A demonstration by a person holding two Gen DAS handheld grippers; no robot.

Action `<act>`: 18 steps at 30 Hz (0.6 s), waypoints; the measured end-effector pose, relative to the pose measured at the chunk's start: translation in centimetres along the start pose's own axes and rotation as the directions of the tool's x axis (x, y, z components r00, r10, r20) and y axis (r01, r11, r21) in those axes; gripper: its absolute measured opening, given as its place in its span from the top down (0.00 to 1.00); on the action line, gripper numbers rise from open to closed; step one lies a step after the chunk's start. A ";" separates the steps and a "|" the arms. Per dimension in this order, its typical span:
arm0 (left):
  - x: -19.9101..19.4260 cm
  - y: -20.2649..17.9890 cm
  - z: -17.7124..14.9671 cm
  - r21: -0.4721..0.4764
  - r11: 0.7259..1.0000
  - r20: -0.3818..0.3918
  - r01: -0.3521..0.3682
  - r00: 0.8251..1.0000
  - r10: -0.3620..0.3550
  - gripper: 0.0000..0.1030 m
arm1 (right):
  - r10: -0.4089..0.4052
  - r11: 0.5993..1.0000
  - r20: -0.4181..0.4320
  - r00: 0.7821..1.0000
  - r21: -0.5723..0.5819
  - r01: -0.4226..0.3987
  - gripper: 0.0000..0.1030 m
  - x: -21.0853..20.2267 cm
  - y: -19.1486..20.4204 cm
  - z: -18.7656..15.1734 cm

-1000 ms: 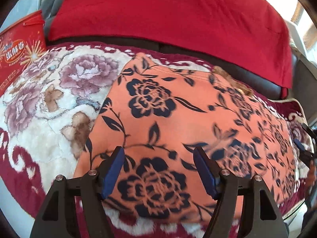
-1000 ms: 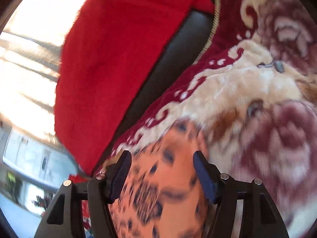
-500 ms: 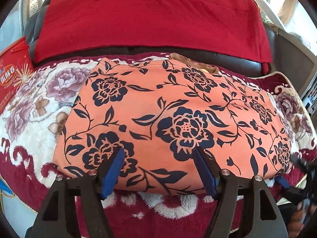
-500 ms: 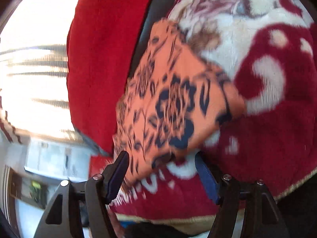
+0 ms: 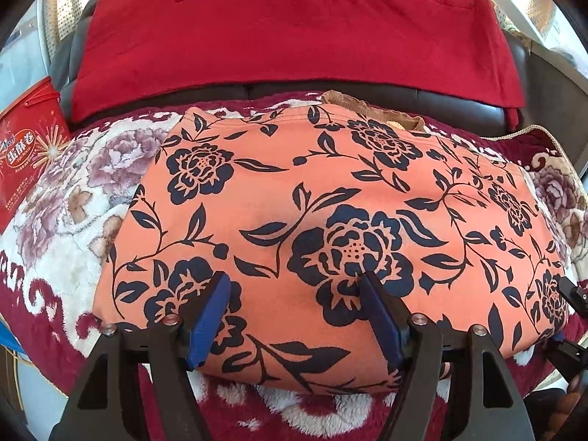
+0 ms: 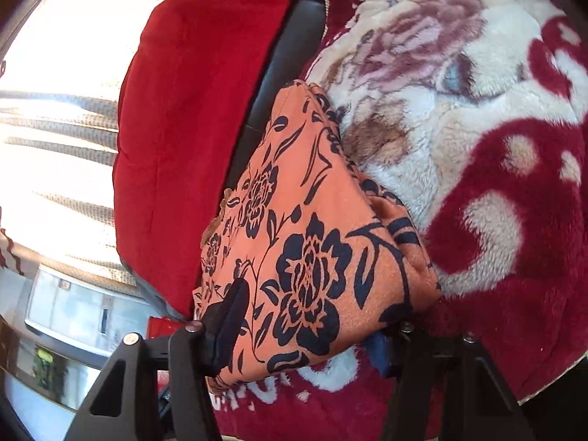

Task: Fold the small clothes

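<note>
While red box (image 5: 27, 154) reads "EGG ROLLS", left tongs (image 5: 294, 316) gape over orange garment (image 5: 330, 228); right tongs (image 6: 308, 334) spread around its corner.

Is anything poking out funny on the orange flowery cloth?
Yes. A frilly tan edge sticks out past the back edge of the folded orange cloth with dark blue flowers, near the black sofa back, so the layers do not line up.

Left wrist view close, low, facing sofa back across orange garment (image 5: 312, 228), right wrist view rolled sideways, same garment (image 6: 312, 257) shared
</note>
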State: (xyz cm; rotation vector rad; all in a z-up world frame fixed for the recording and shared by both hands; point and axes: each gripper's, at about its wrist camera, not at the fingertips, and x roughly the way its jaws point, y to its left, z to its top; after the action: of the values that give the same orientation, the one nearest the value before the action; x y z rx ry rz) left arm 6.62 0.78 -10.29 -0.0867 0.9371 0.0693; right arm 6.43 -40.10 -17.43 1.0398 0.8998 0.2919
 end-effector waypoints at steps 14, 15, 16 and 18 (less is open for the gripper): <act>0.9 0.5 0.1 -0.025 1.000 -0.008 0.010 1.000 -0.010 0.24 | -0.052 0.996 0.022 0.998 -0.076 0.054 0.45 0.9 1.4 -0.6; 0.8 0.6 0.2 -0.026 1.000 -0.013 0.013 1.000 -0.014 0.24 | -0.056 0.995 0.027 0.998 -0.077 0.058 0.48 0.9 1.4 -0.6; 0.6 0.6 0.3 -0.029 0.999 -0.016 0.017 1.000 -0.018 0.24 | -0.058 0.995 0.030 0.998 -0.078 0.060 0.49 0.9 1.5 -0.5; 0.2 0.6 0.5 -0.032 0.999 -0.010 0.025 1.000 -0.025 0.24 | -0.061 0.995 0.037 0.997 -0.080 0.064 0.49 0.7 1.6 -0.3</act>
State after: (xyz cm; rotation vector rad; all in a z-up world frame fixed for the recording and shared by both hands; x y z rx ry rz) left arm 7.07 1.46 -10.24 -0.1285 0.9451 0.0610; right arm 6.94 -38.66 -16.52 0.9371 0.8803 0.2555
